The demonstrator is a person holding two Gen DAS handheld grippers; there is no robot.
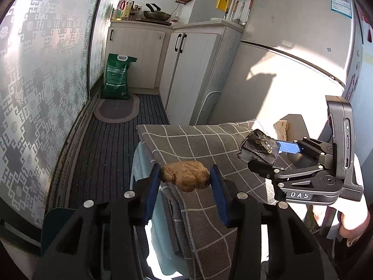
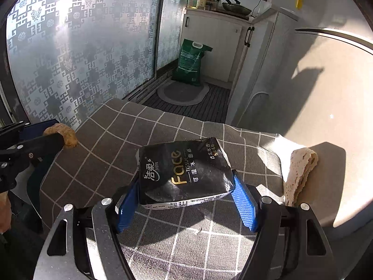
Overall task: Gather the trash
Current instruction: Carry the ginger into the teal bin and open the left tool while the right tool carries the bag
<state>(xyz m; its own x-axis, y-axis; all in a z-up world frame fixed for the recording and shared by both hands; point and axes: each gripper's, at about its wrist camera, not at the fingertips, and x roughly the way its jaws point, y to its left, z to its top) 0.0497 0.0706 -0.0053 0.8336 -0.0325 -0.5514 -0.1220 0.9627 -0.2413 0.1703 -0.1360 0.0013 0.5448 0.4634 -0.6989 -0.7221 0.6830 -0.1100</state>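
Trash is held in both hands: the left hand-held gripper (image 1: 185,178) is clamped on a brown crumpled wad (image 1: 185,175) above the checked bench (image 1: 186,140) edge, the right hand-held gripper (image 2: 186,194) clamped on a black tissue packet (image 2: 184,172) over its middle

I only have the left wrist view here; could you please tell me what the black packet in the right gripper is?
Observer: On the right wrist view, the black packet reads "Face TISSUE": a tissue pack, clamped between the right gripper pads.
Operator: Thank you. Is any trash left beneath it?
Observer: Yes, a small scrap lies on the checked cloth just below the pack.
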